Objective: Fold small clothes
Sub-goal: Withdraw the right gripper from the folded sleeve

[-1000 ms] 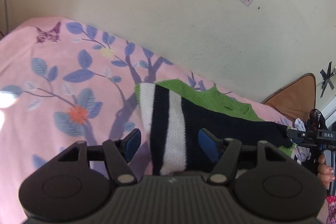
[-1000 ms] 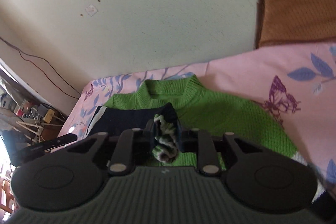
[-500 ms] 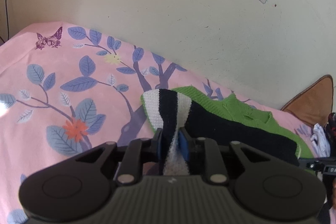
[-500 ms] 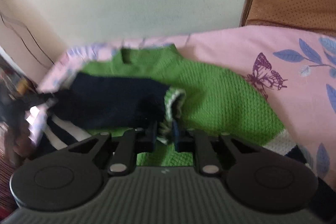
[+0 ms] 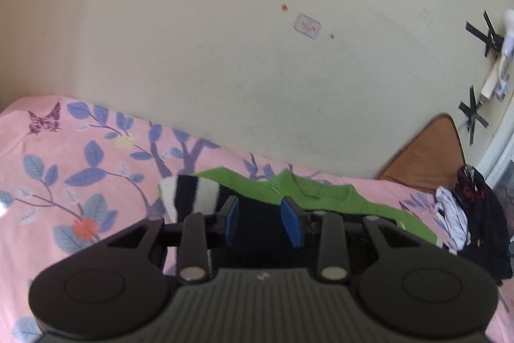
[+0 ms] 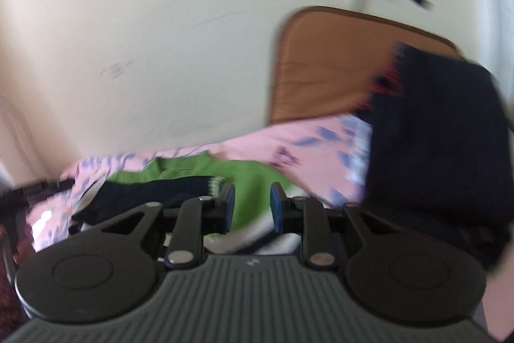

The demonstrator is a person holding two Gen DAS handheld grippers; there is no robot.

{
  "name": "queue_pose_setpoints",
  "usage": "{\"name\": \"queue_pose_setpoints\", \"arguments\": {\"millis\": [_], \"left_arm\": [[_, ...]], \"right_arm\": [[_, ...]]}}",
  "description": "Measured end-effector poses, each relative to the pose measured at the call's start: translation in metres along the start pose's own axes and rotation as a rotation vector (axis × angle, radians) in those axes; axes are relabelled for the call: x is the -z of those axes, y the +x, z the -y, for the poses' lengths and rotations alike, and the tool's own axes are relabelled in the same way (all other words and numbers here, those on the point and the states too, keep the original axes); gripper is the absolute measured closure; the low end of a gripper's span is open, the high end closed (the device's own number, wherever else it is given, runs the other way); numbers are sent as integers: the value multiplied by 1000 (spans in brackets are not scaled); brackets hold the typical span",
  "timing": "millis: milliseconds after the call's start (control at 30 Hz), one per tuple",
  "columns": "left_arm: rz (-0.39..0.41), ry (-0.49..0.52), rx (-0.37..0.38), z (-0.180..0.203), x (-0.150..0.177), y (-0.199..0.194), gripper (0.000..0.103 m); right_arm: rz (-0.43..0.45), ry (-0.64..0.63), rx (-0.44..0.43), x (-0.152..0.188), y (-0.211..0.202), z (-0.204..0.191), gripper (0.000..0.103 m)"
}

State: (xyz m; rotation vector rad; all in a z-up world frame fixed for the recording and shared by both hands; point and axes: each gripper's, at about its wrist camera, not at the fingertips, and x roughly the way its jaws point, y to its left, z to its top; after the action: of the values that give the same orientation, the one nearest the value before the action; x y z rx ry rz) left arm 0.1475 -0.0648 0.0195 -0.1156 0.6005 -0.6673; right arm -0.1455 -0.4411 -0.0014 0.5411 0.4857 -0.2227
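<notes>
A green knit sweater (image 5: 324,198) lies on the pink floral bedsheet (image 5: 80,169), with its navy sleeve (image 5: 257,230) folded across the body. The white and navy striped cuff (image 5: 189,198) rests at the sweater's left edge. My left gripper (image 5: 261,219) hovers over the navy sleeve; its jaws are opening and the blue pads (image 5: 232,219) touch no cloth. In the blurred right wrist view, my right gripper (image 6: 252,206) is opening too, over the green sweater (image 6: 250,179). The other sleeve's cuff (image 6: 216,184) lies free just left of its fingers.
A pile of dark and white clothes (image 5: 472,214) sits at the right end of the bed; in the right wrist view it shows as a dark pile (image 6: 433,143). A brown cushion (image 5: 427,153) leans on the pale wall (image 5: 257,53) behind.
Both grippers pinched a sleeve cuff half a second ago and have let go, jaws now apart. The right gripper has swung to the right, toward the cushion and dark pile.
</notes>
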Motion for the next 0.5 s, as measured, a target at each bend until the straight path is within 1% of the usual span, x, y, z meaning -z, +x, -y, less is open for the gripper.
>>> {"name": "queue_pose_setpoints", "arguments": {"millis": [100, 200, 233, 300, 333, 367, 400, 433, 500], "left_arm": [[-83, 22, 42, 10, 11, 21, 71], [-155, 73, -3, 17, 24, 39, 71], [-152, 89, -14, 20, 26, 40, 71], [-149, 117, -32, 24, 28, 39, 70], [-146, 132, -40, 25, 30, 39, 70], [-144, 146, -48, 27, 31, 40, 70], [-141, 159, -55, 29, 32, 40, 70], [-139, 171, -62, 30, 33, 40, 70], [-136, 187, -70, 32, 34, 40, 70]], "right_arm": [[29, 257, 88, 31, -32, 48, 74], [73, 482, 162, 61, -51, 89, 72], [92, 542, 169, 70, -56, 98, 68], [118, 612, 141, 80, -57, 109, 61], [124, 631, 131, 83, -55, 112, 61], [137, 638, 141, 83, -55, 114, 61], [166, 627, 179, 81, -56, 114, 62], [215, 580, 236, 77, -63, 112, 62], [287, 401, 378, 68, -71, 102, 60]]}}
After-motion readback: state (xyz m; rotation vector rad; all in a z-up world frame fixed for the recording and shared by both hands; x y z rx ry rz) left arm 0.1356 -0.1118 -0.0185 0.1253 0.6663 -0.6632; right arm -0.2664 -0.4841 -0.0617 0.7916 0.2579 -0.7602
